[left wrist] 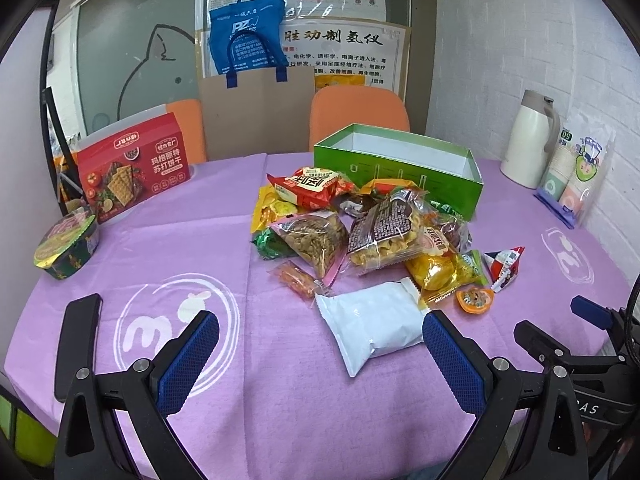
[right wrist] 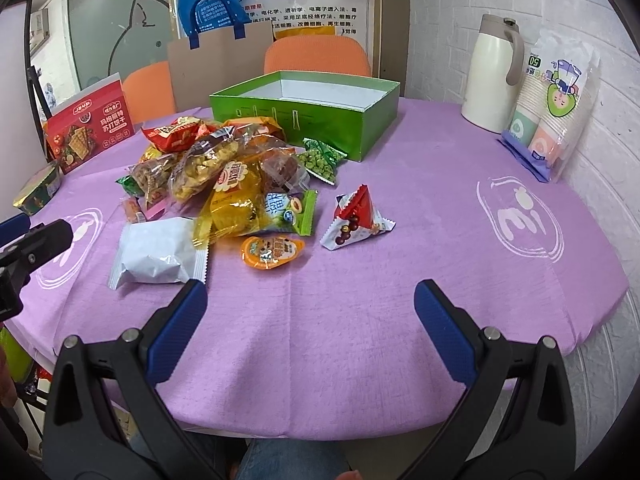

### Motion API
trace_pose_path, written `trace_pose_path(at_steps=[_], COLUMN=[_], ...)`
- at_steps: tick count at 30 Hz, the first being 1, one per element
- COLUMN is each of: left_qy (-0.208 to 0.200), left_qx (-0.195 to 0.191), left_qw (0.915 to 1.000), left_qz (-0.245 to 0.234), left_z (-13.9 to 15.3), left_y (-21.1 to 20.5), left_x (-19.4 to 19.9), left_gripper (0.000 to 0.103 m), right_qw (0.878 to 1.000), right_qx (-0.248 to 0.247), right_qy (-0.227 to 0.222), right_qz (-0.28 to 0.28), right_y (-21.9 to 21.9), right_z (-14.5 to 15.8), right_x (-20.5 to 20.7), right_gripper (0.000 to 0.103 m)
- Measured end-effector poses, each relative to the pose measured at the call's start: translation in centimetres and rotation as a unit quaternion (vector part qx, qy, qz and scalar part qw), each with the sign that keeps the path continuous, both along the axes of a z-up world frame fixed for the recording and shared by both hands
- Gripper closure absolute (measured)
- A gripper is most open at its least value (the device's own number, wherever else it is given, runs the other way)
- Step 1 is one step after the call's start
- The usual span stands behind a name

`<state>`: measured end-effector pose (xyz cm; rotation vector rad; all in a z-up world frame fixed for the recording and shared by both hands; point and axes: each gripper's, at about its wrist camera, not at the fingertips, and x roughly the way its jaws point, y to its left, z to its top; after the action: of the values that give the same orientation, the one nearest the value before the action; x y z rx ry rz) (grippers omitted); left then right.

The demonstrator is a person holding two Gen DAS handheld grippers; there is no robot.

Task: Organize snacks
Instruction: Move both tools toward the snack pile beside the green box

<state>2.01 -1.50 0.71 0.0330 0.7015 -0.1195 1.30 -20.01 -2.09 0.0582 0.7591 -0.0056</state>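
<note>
On the desk (left wrist: 200, 360), under a purple cloth printed with white swirl logos, things run from left to right: one black phone (left wrist: 78, 340) lying flat at the near left edge, one round foil-lidded bowl (left wrist: 66, 246), and one red cracker box (left wrist: 134, 168) standing upright, its front showing square crackers and Chinese lettering. In the middle lies one loose heap of snack packets (left wrist: 360, 224): a red bag on top at the back, two clear bags of golden pieces, yellow packets, and a green packet of peas (right wrist: 322, 159) at its right edge. Three items lie in front of the heap and apart from it: one plain white pouch (left wrist: 372, 326) nearest the left gripper (left wrist: 320, 356), one small orange jelly cup (right wrist: 272, 254), and one red-and-white triangular packet (right wrist: 356, 218). Behind the heap sits one open green box (left wrist: 400, 164) with a white, empty interior. At the far right stand one cream thermos jug (right wrist: 492, 74) and one plastic sleeve of paper cups (right wrist: 556, 108) marked "50". On the wall, a blue tote bag (left wrist: 248, 32) reads "PZ". Both pairs of blue-padded fingers are spread wide and hold nothing; the right gripper (right wrist: 310, 320) hovers over bare cloth.
</note>
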Motion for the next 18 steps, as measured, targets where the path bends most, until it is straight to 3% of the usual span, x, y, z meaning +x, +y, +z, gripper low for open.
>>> trace_pose_path(at_steps=[15, 18], left_qy=[0.043, 0.060], left_qx=[0.001, -0.020], left_qw=[0.9989, 0.9972], left_qz=[-0.019, -0.041], left_z=[-2.0, -2.6], left_y=[-0.9, -0.6], left_x=[3.0, 3.2], left_gripper=[0.000, 0.000], right_qw=[0.999, 0.998], right_qx=[0.013, 0.034], right_qy=[0.042, 0.039], right_qz=[0.011, 0.025], right_y=[-0.9, -2.3], right_z=[-2.2, -2.3], right_x=[3.2, 3.5], right_gripper=[0.000, 0.000])
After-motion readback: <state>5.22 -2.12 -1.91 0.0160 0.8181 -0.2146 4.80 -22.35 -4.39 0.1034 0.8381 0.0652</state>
